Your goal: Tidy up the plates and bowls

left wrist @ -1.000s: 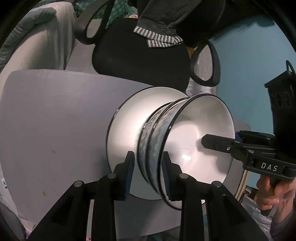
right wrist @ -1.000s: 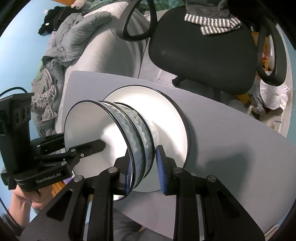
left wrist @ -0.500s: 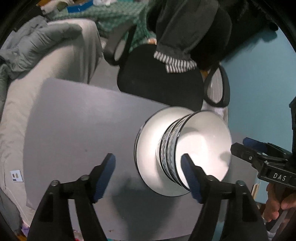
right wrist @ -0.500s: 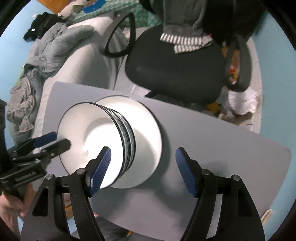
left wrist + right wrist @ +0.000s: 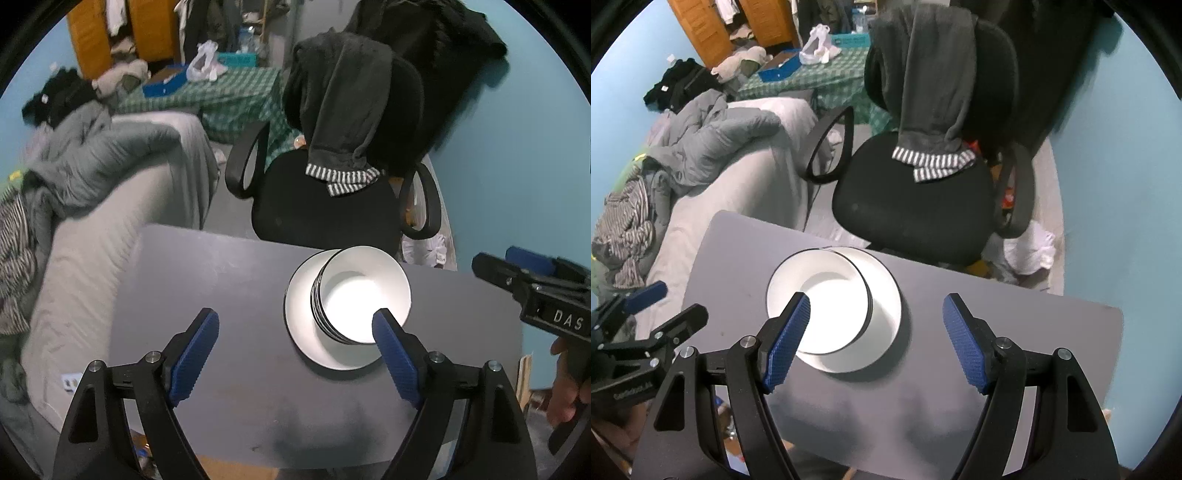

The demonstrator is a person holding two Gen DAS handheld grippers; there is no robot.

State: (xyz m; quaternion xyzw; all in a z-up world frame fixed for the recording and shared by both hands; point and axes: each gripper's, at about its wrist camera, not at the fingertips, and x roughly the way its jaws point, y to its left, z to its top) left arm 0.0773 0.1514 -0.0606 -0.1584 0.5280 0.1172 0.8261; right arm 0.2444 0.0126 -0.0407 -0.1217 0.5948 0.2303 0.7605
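Observation:
A stack of white bowls with dark rims (image 5: pixel 364 293) sits nested on a white plate (image 5: pixel 301 306) on the grey table (image 5: pixel 221 280). It also shows in the right wrist view as bowls (image 5: pixel 816 291) on the plate (image 5: pixel 886 295). My left gripper (image 5: pixel 295 354) is open and empty, held above and in front of the stack. My right gripper (image 5: pixel 875 343) is open and empty, also raised above the table. Each gripper appears at the edge of the other's view.
A black office chair (image 5: pixel 325 210) draped with dark clothes stands just behind the table. A bed with grey bedding (image 5: pixel 92 177) lies to the left. A blue wall (image 5: pixel 517 166) is on the right.
Both grippers have let go of the bowl stack, opened wide and pulled back and up. The bowls now rest on the plate.

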